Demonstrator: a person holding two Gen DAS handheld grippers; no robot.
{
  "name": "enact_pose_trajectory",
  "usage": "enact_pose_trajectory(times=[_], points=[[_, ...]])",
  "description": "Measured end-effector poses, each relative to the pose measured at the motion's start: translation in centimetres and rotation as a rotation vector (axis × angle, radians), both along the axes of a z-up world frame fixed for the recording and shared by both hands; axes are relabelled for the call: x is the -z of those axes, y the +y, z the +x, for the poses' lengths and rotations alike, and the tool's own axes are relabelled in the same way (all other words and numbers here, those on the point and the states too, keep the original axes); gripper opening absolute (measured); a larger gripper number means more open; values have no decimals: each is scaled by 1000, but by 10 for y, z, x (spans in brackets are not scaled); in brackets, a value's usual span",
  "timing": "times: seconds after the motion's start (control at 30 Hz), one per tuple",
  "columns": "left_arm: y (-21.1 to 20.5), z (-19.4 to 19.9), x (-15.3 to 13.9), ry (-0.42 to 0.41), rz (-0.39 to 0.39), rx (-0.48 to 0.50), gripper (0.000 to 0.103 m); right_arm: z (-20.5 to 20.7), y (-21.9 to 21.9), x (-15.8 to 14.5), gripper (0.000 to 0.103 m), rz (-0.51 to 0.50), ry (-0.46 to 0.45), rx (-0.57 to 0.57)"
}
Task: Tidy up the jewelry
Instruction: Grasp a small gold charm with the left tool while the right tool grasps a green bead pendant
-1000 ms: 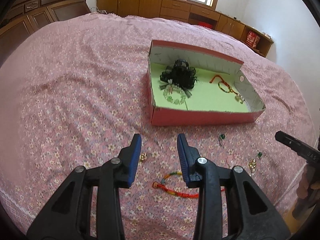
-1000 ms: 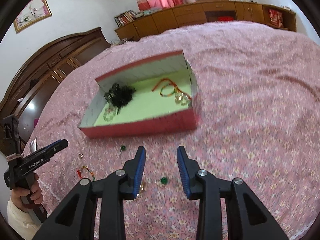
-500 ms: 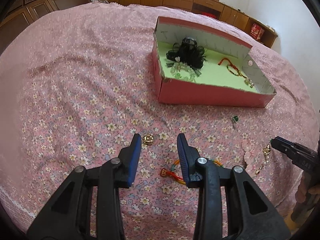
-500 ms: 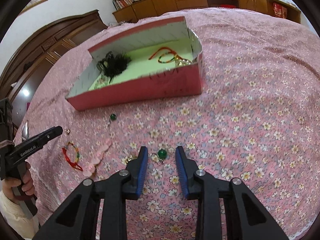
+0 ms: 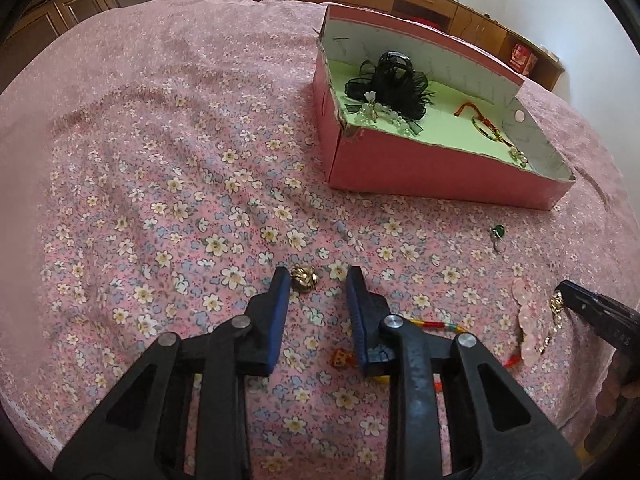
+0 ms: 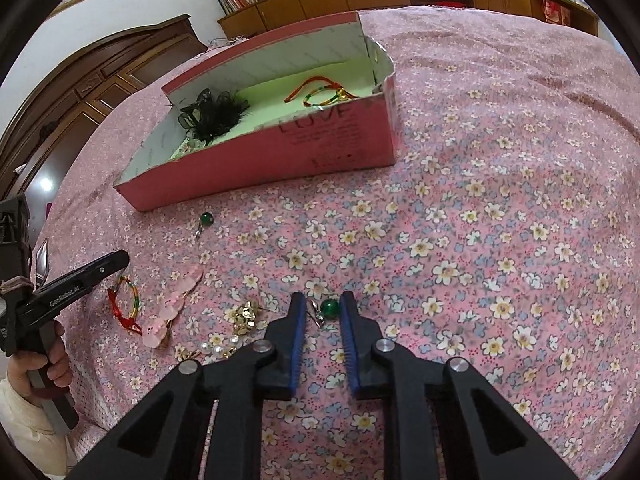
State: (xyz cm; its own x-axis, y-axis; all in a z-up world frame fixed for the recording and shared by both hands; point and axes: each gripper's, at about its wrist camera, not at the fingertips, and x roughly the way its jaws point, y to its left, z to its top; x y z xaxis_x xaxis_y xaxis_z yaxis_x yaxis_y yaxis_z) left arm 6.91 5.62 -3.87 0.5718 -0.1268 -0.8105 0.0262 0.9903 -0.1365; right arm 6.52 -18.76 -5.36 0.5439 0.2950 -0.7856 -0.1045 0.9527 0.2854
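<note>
both hands have dropped toward the bedspread (image 5: pixel 168 184) since a second ago; the floral print fills more of each view and the pink box (image 5: pixel 432 178) sits higher and further off. both sets of jaws are narrower than they were and are closing now.

left to right, left wrist view: left gripper (image 5: pixel 318 280) low over the cloth, fingers still apart. the gold ring (image 5: pixel 304 278) lies between the tips, close against the left finger (image 5: pixel 280 292); cannot tell if that pad touches it. the right finger stands clear of it, so no pinch yet. a second ago the ring lay beyond and outside the left tip, so the gripper has lined up on it. under the right finger, the red and multicolour cord bracelet (image 5: pixel 436 325) on the cloth, untouched. further right, a green bead earring (image 5: pixel 498 234), a pale pink petal strand (image 5: pixel 528 320), then the tip of the other gripper at the frame edge.

right wrist view: the hand (image 6: pixel 44 368) holding the left tool at far left, then the bracelet, petal strand, a gold leaf earring (image 6: pixel 246 316) with pearls below. right gripper (image 6: pixel 324 308) has a second green bead earring (image 6: pixel 326 310) between its tips; gaps show on both sides, so not yet pinched. earlier that bead sat ahead of the tips.

box already holds a black ruffled hairpiece (image 6: pixel 212 114), clear beads and a cord bracelet.

reading: approach is over, both grasps are about to land together. five or so loose pieces still on the bed; the sorting is partway through.
</note>
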Motion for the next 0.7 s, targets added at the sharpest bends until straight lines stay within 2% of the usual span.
enact_pose_trajectory(times=[0.17,0.5,0.7], points=[[-2,2,4,-1,23,9,5,1,-2,1,16,6,-1,3],[-4,-2,0,-14,26,27,5,-1,4,1,15,-27,-25,-5],[-4,-9,-12,-35,6,39,5,-5,-1,-3,13,-1,-39,7]])
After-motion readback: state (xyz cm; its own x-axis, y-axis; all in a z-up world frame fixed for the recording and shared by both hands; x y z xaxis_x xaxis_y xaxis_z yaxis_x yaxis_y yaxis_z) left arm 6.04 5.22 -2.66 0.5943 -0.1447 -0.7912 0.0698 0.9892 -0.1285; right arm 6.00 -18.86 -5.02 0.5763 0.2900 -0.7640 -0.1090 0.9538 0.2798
